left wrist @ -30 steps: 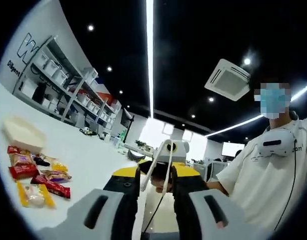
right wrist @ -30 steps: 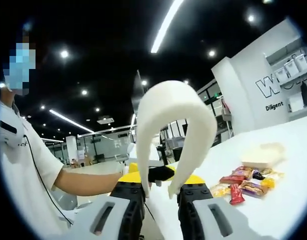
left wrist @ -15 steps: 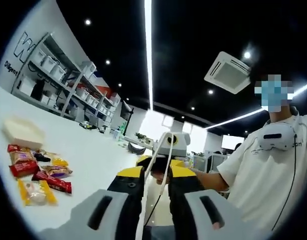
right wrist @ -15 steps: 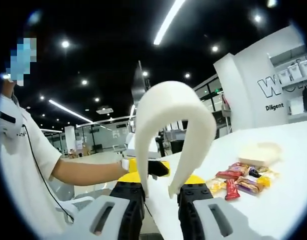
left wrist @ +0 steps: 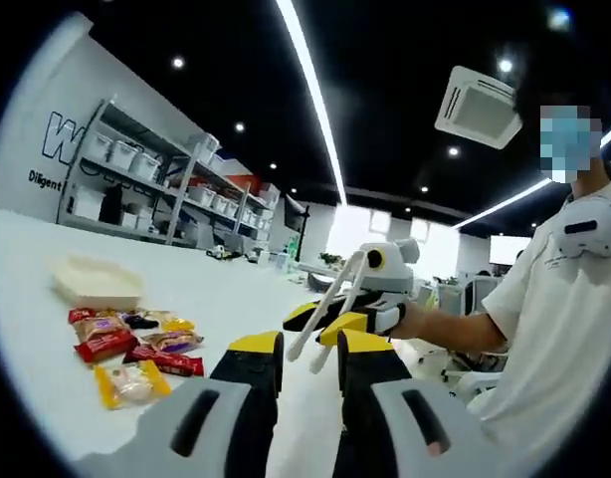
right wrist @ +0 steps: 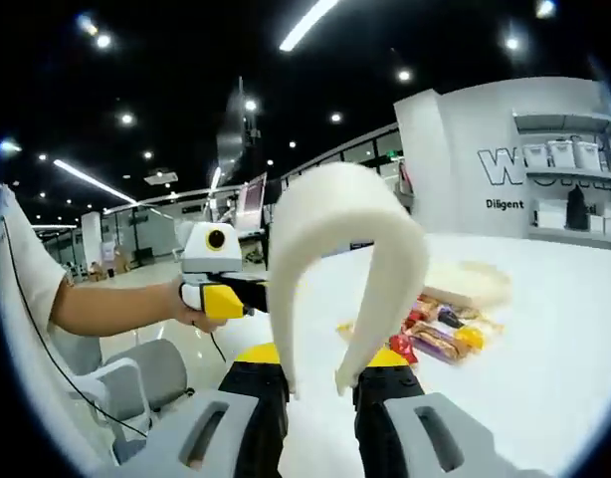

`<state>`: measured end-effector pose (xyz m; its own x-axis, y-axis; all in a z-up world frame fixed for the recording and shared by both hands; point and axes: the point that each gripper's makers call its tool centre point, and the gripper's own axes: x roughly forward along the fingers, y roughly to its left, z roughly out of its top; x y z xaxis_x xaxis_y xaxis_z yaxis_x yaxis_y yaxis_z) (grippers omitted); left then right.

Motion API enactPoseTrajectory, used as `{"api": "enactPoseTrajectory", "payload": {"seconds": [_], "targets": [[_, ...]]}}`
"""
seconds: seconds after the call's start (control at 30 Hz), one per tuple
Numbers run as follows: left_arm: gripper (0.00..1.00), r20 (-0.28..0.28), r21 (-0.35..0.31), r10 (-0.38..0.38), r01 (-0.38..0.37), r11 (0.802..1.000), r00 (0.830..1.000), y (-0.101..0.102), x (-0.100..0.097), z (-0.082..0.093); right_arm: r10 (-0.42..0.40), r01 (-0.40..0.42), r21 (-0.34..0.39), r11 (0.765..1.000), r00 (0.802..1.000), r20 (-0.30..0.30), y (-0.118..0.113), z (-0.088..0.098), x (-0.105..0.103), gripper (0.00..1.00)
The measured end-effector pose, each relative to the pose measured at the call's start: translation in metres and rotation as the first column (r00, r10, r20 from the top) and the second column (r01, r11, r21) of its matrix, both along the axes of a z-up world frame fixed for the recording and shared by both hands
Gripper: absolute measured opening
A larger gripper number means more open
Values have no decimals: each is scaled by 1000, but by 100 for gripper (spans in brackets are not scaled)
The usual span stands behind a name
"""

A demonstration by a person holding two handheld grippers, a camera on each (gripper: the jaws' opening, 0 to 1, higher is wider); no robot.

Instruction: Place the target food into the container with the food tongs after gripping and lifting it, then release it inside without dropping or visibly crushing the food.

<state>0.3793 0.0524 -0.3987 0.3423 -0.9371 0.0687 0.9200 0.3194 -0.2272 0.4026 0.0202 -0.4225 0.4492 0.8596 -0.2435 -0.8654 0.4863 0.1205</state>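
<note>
White food tongs (right wrist: 345,259) arch up out of my right gripper (right wrist: 320,366), which is shut on their two arms. Wrapped snacks (right wrist: 440,334) lie in a small heap on the white table, and a shallow pale container (right wrist: 467,284) stands just behind them. In the left gripper view the same snacks (left wrist: 136,349) and container (left wrist: 97,282) are at the left. My left gripper (left wrist: 308,351) stands open with nothing between its jaws. Ahead of it the right gripper (left wrist: 327,321) holds the tongs (left wrist: 330,304) up over the table's near edge. A hand holds the left gripper (right wrist: 256,294) to the tongs' left.
The white table (left wrist: 236,299) stretches away to shelving with bins (left wrist: 136,164) along the far wall. A person in a white shirt (left wrist: 554,329) stands at the right. A grey chair (right wrist: 146,373) is at the lower left, beside the table's edge.
Both views have tipped down toward the table. In the left gripper view the right gripper and tongs now sit further right. In the right gripper view the left gripper is higher and plainer.
</note>
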Motion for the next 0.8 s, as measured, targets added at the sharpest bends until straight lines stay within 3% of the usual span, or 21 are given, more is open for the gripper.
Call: {"api": "enactPoseTrajectory", "payload": {"seconds": [0.07,0.17,0.37,0.53,0.63,0.67,0.8], "targets": [[30,-34,-23,16,-17,1000,999,1,4,-4,-17,16,-32,999,1000,-12,-1,-6,4,18],[33,18,14,92,-92,996,996,6,16,-10,-35,35,-35,999,999,-1,-1,-6,10,17],[34,59,59,223,-226,972,973,23,37,-17,-64,64,-18,998,998,1,-5,-4,21,16],[36,169,107,381,-401,910,909,49,66,-20,-79,79,0,997,997,-3,-4,-3,31,17],[46,211,82,460,-485,871,862,59,79,-16,-85,85,-2,996,996,8,-3,-2,34,17],[48,218,69,474,-497,865,853,61,82,-15,-83,83,-3,997,996,7,-2,-2,36,17],[50,204,78,484,-507,858,851,65,87,-21,-77,77,-2,997,997,-9,-1,-4,38,18]]}}
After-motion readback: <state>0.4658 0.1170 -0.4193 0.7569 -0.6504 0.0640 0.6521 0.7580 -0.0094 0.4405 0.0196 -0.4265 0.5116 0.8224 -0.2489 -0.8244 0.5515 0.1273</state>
